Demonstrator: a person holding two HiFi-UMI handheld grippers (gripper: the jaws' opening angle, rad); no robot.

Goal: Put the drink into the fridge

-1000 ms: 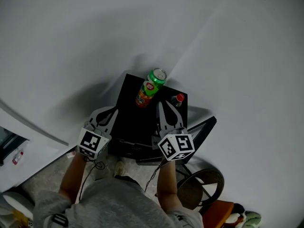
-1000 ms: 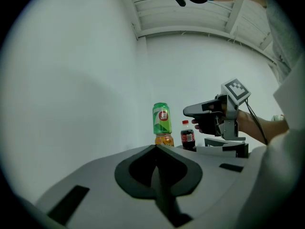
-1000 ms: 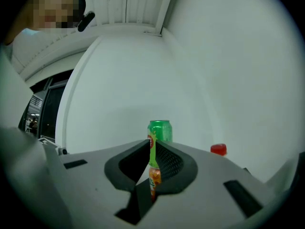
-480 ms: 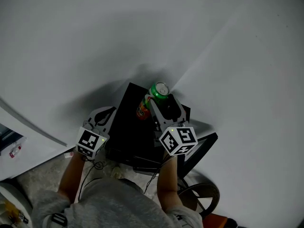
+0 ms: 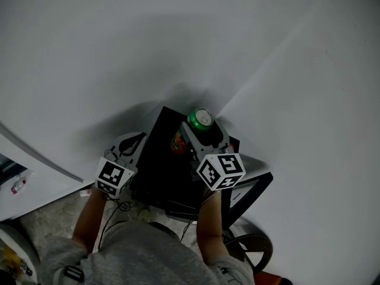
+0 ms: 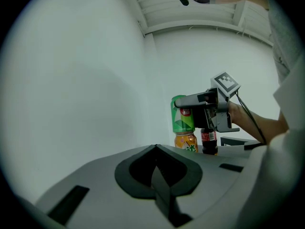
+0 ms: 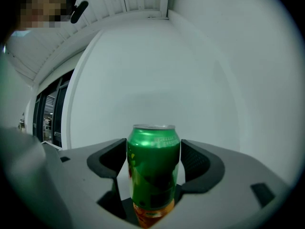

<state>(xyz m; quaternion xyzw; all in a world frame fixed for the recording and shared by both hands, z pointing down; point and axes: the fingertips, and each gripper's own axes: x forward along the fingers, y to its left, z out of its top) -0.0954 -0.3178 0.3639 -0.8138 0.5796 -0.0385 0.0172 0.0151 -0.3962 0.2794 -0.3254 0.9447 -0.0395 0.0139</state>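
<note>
Since a second ago my right gripper (image 5: 205, 136) has gone from the near edge of the black unit (image 5: 160, 159) to the green can (image 7: 153, 166) at its far corner. Its jaws have just been opening and now flank the can without pressing it. My left gripper (image 6: 156, 151), jaws together and empty, hangs at the unit's left edge. An orange bottle (image 6: 186, 142) below the can is mostly hidden. The right gripper half covers a small cola bottle (image 6: 208, 143).
</note>
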